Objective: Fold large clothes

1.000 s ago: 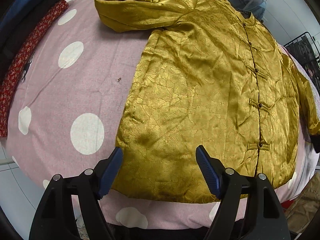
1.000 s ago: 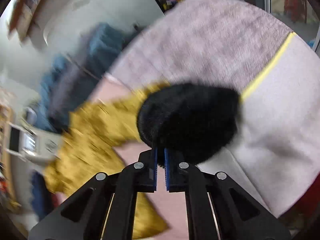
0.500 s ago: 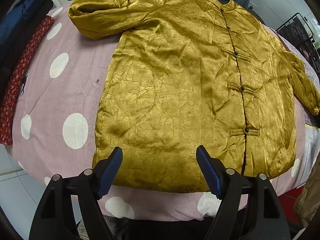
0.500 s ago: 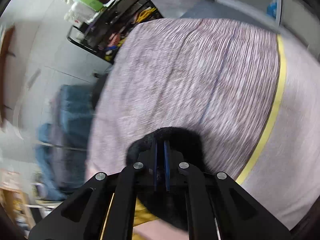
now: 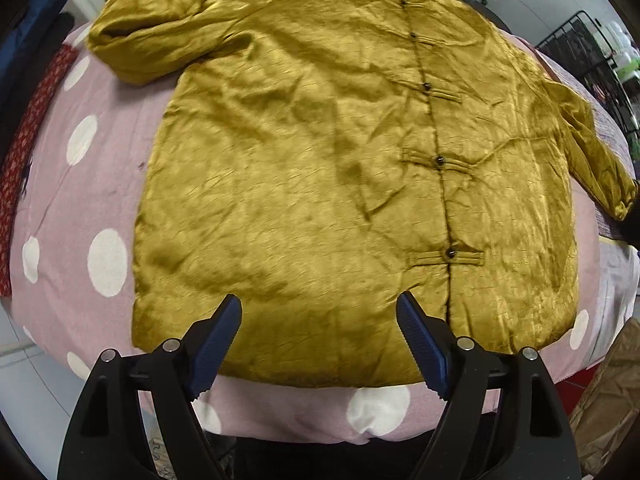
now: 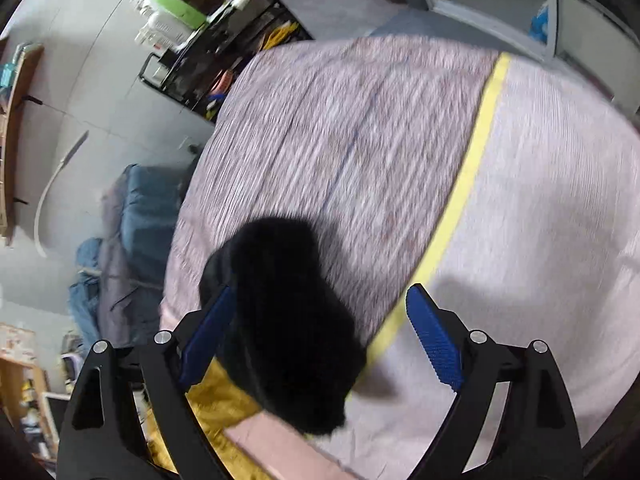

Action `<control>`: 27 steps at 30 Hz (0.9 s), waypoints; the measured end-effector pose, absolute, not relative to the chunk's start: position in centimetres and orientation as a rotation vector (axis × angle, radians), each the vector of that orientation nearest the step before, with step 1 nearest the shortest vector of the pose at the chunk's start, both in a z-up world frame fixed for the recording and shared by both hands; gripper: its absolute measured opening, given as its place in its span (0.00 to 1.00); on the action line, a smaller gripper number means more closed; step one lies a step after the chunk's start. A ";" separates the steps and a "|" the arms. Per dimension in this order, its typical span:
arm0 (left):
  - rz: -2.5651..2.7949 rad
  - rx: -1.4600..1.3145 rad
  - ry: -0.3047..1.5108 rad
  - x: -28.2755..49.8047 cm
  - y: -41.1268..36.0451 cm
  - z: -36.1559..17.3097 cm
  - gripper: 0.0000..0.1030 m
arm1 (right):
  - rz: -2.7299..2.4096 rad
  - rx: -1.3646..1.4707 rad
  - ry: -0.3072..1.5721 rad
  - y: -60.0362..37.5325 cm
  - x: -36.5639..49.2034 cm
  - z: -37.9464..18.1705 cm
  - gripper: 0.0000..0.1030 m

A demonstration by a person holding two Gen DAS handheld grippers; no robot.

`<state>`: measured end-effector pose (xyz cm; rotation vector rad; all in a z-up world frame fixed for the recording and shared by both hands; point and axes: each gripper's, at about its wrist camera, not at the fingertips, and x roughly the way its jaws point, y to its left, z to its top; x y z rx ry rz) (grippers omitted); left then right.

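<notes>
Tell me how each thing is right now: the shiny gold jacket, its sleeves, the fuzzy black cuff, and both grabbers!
gold jacket: spread flat, buttoned.
left-side sleeve: bunched up.
right-side sleeve: stretched out.
black cuff: released, lying between the jaws.
left gripper: opening, empty.
right gripper: opening, not gripping.

We see a shiny golden satin jacket [image 5: 320, 168] lying flat, front up and buttoned, one sleeve bent at the shoulder, its black furry cuff [image 6: 284, 320] beside.
</notes>
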<state>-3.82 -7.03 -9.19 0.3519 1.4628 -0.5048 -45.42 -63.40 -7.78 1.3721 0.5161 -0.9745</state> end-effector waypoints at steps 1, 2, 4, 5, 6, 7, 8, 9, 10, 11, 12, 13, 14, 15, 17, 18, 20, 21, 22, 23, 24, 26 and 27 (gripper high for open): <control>-0.517 0.355 1.457 -3.9 -7.7 -9.1 0.75 | -0.956 1.386 0.529 -62.6 -45.2 -8.1 0.84; -0.525 0.354 1.454 -3.8 -8.1 -9.0 0.75 | -0.935 1.396 0.534 -61.9 -45.2 -8.5 0.84; -0.543 0.341 1.449 -3.9 -9.1 -8.8 0.75 | -0.886 1.434 0.535 -60.5 -45.1 -9.6 0.84; -0.551 0.339 1.447 -4.0 -9.5 -8.8 0.75 | -0.863 1.453 0.531 -60.5 -44.4 -10.0 0.84; -0.559 0.343 1.444 -4.1 -9.9 -8.7 0.75 | -0.839 1.473 0.518 -60.1 -44.0 -10.4 0.84; -0.567 0.351 1.438 -4.3 -10.2 -8.5 0.75 | -0.827 1.490 0.505 -60.1 -43.8 -10.9 0.84; -0.575 0.362 1.430 -4.5 -10.5 -8.4 0.75 | -0.829 1.494 0.498 -60.2 -43.6 -11.1 0.84; -0.583 0.382 1.415 -4.8 -10.6 -8.1 0.75 | -0.831 1.493 0.490 -60.2 -43.4 -11.2 0.84; -0.586 0.402 1.400 -4.9 -10.7 -8.0 0.76 | -0.835 1.492 0.479 -60.6 -43.1 -11.4 0.84; -0.585 0.421 1.386 -5.1 -10.7 -7.8 0.76 | -0.836 1.492 0.472 -60.6 -42.8 -11.3 0.84; -0.580 0.438 1.374 -5.2 -10.4 -7.6 0.76 | -0.822 1.493 0.454 -61.1 -42.2 -11.2 0.84; -0.574 0.443 1.370 -5.2 -10.2 -7.5 0.76 | -0.820 1.488 0.452 -61.5 -41.9 -11.1 0.80; -0.567 0.436 1.373 -5.2 -9.8 -7.6 0.76 | -0.831 1.478 0.466 -61.7 -41.4 -11.0 0.66; -0.561 0.425 1.379 -5.0 -9.4 -7.6 0.76 | -0.844 1.469 0.485 -61.9 -40.8 -10.7 0.55; -0.545 0.403 1.389 -4.9 -8.6 -7.7 0.76 | -0.840 1.445 0.491 -62.3 -40.0 -10.0 0.27; -0.535 0.390 1.394 -4.7 -8.1 -7.8 0.76 | -0.839 1.427 0.494 -62.4 -39.7 -9.4 0.25; -0.519 0.361 1.396 -4.4 -7.3 -7.9 0.77 | -0.840 1.348 0.500 -62.5 -39.1 -7.0 0.21; -0.513 0.347 1.397 -4.3 -7.0 -7.9 0.77 | -0.848 1.295 0.481 -62.6 -39.2 -5.2 0.20; -0.505 0.328 1.397 -4.0 -6.7 -8.0 0.77 | -0.863 1.267 0.450 -62.7 -39.7 -3.9 0.19; -0.501 0.309 1.399 -3.8 -6.4 -8.1 0.77 | -0.890 1.257 0.406 -62.8 -40.6 -2.7 0.19; -0.499 0.291 1.405 -3.6 -6.2 -8.3 0.77 | -0.918 1.264 0.365 -62.9 -41.7 -1.9 0.19; -0.499 0.264 1.416 -3.1 -6.0 -8.6 0.77 | -0.976 1.292 0.369 -63.6 -43.1 -2.1 0.19; -0.500 0.250 1.420 -2.9 -5.8 -8.8 0.77 | -1.008 1.299 0.423 -63.9 -43.2 -3.0 0.19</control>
